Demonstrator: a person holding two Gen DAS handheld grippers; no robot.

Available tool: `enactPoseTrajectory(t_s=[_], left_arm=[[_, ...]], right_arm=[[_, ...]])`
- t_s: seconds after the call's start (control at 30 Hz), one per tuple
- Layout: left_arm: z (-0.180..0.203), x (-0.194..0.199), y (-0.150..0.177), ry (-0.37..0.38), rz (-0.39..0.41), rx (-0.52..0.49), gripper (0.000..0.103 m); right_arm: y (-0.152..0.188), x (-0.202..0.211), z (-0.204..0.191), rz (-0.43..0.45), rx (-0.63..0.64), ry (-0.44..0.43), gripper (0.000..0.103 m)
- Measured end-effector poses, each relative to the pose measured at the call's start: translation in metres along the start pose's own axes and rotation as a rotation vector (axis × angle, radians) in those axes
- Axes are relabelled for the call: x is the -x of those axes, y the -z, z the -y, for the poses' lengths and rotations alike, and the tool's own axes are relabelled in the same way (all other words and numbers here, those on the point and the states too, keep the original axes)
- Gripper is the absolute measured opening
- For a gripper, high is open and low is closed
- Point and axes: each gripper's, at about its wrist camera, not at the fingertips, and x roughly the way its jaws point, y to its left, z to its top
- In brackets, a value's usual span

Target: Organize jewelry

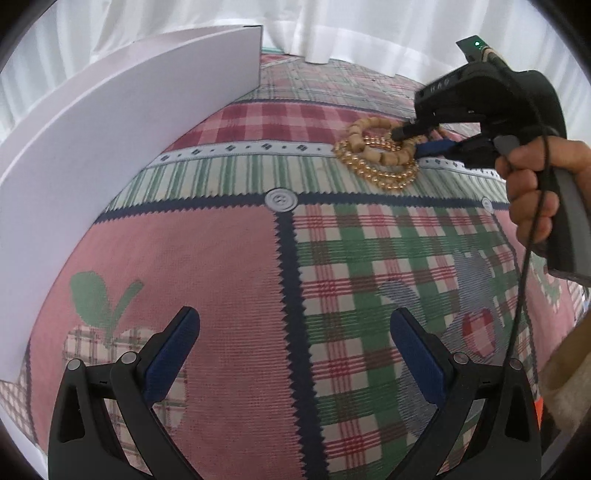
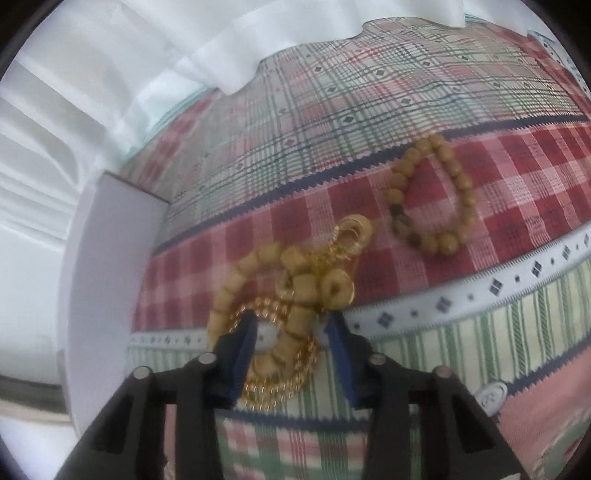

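Patchwork cloth in red, green and pink checks covers the table [image 1: 229, 266], with a printed apple [image 1: 110, 332] and a sewn white button [image 1: 281, 200] on it. A white box [image 1: 122, 122] stands at the left side of the cloth, its tall wall upright; the right wrist view shows its corner [image 2: 110, 266] too. White curtains [image 1: 369, 26] hang behind the table.

The left gripper [image 1: 294, 332] hangs above the pink patch, with its two blue-padded fingers [image 1: 173, 343] spread wide and nothing between them.

The right gripper [image 2: 291, 332], held by the person's hand [image 1: 532, 192], is low over the jewelry pile. Its fingers [image 2: 243, 347] are at a medium gap, one on each side of the pile; the picture is blurred, so I cannot tell if they already press the beads.

The pile lies on the white ribbon stripe, near the middle of the cloth: a wooden bead bracelet [image 2: 258, 280] on top of a gold chain [image 2: 284, 384], with gold rings [image 2: 351, 236] just beside. In the left wrist view the same pile [image 1: 376, 155] is under the right gripper's tips.

A second bead bracelet [image 2: 432, 192] lies flat on the red check patch, apart from the pile.
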Motion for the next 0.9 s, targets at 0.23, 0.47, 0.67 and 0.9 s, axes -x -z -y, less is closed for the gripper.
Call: enactPoseTrajectory(t_s=[0.23,0.47,0.67,0.9], left_arm=[[-0.027,0.008,0.007,-0.014,0.017,0.062,0.102],[-0.05,0.026,0.013,-0.032,0.048,0.139,0.102],[-0.057,0.034,0.021,-0.032,0.052,0.157,0.102],[-0.051,0.033,0.025,-0.046,0.052,0.116,0.102]], right_arm=[[0.013,0.018,-0.03,0.07,0.117,0.001,0.016],[0.049,0.058,-0.092,0.057,0.217,-0.256,0.015],[0.079,0.043,-0.083,-0.024,0.196,-0.274,0.016],[0.121,0.021,-0.01,-0.018,0.186,-0.032,0.025]])
